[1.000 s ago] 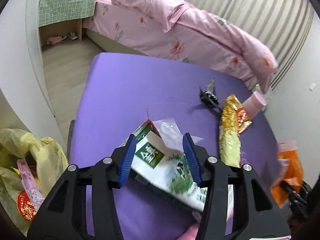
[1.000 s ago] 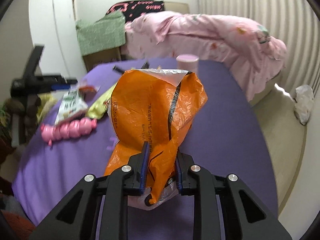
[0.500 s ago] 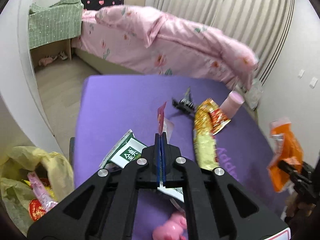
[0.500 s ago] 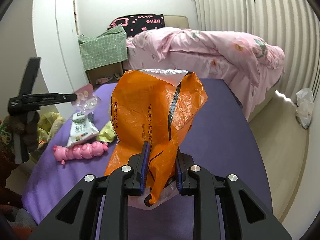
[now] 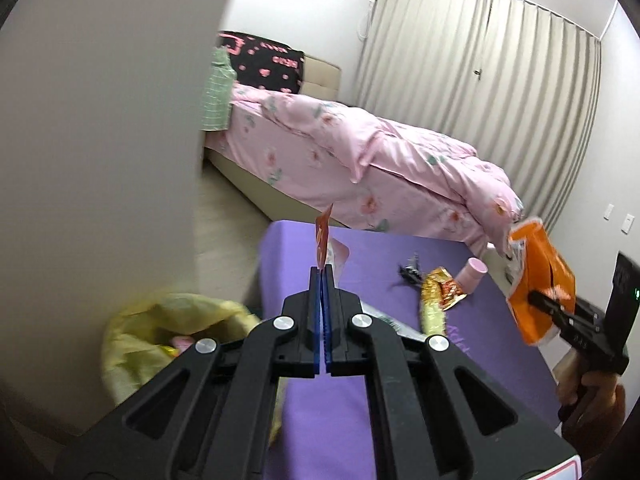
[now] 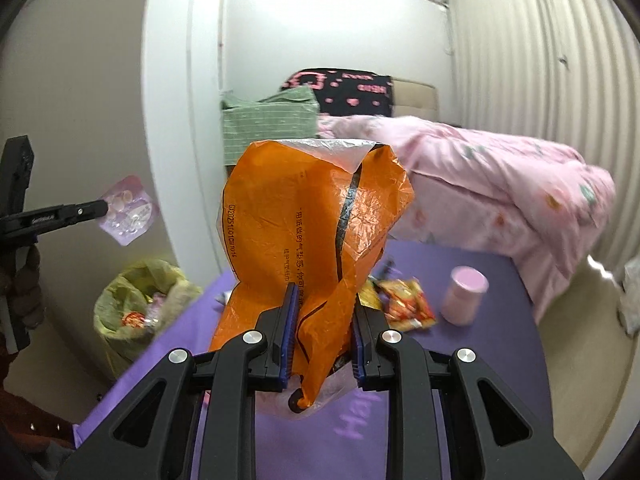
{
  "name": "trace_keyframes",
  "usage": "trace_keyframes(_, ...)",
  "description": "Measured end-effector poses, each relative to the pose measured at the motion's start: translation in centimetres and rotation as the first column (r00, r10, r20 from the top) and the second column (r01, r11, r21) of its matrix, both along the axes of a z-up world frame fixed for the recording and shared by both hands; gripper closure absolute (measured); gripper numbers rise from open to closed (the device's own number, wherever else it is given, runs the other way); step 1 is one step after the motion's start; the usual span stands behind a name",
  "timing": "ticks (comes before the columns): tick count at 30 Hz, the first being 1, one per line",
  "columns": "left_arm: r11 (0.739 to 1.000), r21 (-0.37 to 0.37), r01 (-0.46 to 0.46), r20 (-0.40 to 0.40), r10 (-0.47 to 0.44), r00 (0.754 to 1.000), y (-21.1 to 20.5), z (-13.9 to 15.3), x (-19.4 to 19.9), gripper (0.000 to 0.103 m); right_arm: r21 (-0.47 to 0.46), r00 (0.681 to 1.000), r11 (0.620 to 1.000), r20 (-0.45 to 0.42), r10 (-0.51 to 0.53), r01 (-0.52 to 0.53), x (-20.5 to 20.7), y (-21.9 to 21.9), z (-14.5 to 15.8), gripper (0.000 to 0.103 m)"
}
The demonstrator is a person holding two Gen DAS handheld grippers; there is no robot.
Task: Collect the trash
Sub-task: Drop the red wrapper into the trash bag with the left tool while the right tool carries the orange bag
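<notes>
L tongs (image 5: pixel 322 270) are pressed together on 1 thin wrapper (image 5: pixel 323 240); it sticks up edge-on from the tips, reddish on one face. From the R view the same wrapper shows pale purple w/ small round prints, held in the air in front of the wall, above and beside the bin.

R tongs (image 6: pixel 322 312) pinch 1 orange bag (image 6: pixel 312 232), crumpled, w/ a black stripe and a clear lining at the top and bottom. The bag stands up betw. the blue pads and blocks much of the R view of the surface behind it.

Purple surface (image 5: pixel 372 248) carries: 1 gold-and-red snack wrapper (image 5: pixel 438 292), 1 pink cup (image 5: pixel 474 276) near it, upright, 1 small black item (image 5: pixel 410 270) just beside the wrapper (too small to tell what), 1 green-and-white pack (image 5: pixel 394 326), mostly hidden behind the L tongs.

1 bin w/ yellow liner (image 6: pixel 138 304) sits on the floor at the surface's corner, next to the wall; several wrappers inside, count unclear.

Behind: 1 bed w/ pink floral quilt (image 5: pixel 360 152), 1 black pillow w/ pink prints (image 5: pixel 264 64), 1 green checked cloth (image 6: pixel 268 124), curtains (image 5: pixel 480 80) across the far wall.
</notes>
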State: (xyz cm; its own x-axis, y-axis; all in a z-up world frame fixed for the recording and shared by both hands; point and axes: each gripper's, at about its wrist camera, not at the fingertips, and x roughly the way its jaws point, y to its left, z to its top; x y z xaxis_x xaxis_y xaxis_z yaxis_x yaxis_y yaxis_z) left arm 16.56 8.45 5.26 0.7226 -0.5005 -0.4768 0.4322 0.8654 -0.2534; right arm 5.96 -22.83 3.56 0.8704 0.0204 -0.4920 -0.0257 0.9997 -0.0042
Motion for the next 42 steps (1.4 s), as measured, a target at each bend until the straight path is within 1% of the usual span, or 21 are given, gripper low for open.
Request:
trace_keyframes(3,0.999,-0.002,-0.046,-0.006,0.046,0.999,2.4,-0.6,-0.3,0.102,0.007,0.999,0.999,-0.012,0.047,-0.047,1.5,2.0,0.4,0.081)
trace_keyframes(6,0.994,-0.013,-0.107,-0.026,0.107,0.994,5.2,-1.6,-0.2,0.102,-0.02,0.997,0.997,-0.022,0.077,-0.077,2.5,4.1,0.4,0.081)
trace_keyframes(10,0.982,-0.001,-0.19,-0.069,0.189,0.979,8.4,-3.6,0.4,0.102,-0.048,0.993,0.993,-0.05,0.107,-0.11,3.6,6.0,0.0,0.081)
trace_keyframes(14,0.972,-0.002,-0.236,-0.134,0.234,0.963,10.8,-5.8,1.1,0.102,-0.058,0.99,0.99,-0.071,0.121,-0.125,4.3,7.1,-0.3,0.081)
trace_keyframes(17,0.969,-0.004,-0.245,-0.181,0.241,0.954,11.7,-7.5,1.7,0.102,-0.069,0.988,0.989,-0.085,0.128,-0.134,4.6,7.7,-0.6,0.08)
trace_keyframes(23,0.973,0.001,-0.231,-0.257,0.223,0.94,11.2,-10.5,3.6,0.102,-0.078,0.984,0.987,-0.127,0.127,-0.137,5.6,8.3,-1.8,0.08)
trace_keyframes(30,0.978,0.04,-0.203,-0.273,0.206,0.94,9.7,-12.0,4.3,0.102,-0.098,0.979,0.984,-0.152,0.133,-0.149,5.9,8.9,-2.6,0.08)
trace_keyframes(31,0.978,0.041,-0.202,-0.275,0.205,0.939,9.6,-12.1,4.4,0.101,-0.096,0.979,0.984,-0.154,0.134,-0.149,5.9,8.9,-2.6,0.08)
trace_keyframes(33,0.978,0.037,-0.205,-0.284,0.207,0.936,9.8,-12.2,4.5,0.096,-0.09,0.978,0.984,-0.157,0.136,-0.151,6.1,8.9,-2.7,0.08)
trace_keyframes(35,0.977,0.029,-0.211,-0.288,0.211,0.934,10.1,-12.2,4.6,0.081,-0.085,0.977,0.984,-0.161,0.142,-0.157,6.2,9.1,-2.7,0.08)
trace_keyframes(39,0.97,0.003,-0.245,-0.281,0.236,0.93,11.3,-11.7,4.3,0.075,-0.089,0.973,0.981,-0.169,0.158,-0.174,6.5,9.8,-2.8,0.08)
trace_keyframes(40,0.964,-0.009,-0.266,-0.273,0.254,0.928,12.0,-11.4,4.0,0.07,-0.09,0.972,0.98,-0.171,0.162,-0.179,6.6,9.9,-2.9,0.08)
trace_keyframes(42,0.954,-0.022,-0.3,-0.256,0.285,0.924,13.2,-10.8,3.4,0.066,-0.091,0.968,0.977,-0.18,0.176,-0.195,6.8,10.6,-3.1,0.08)
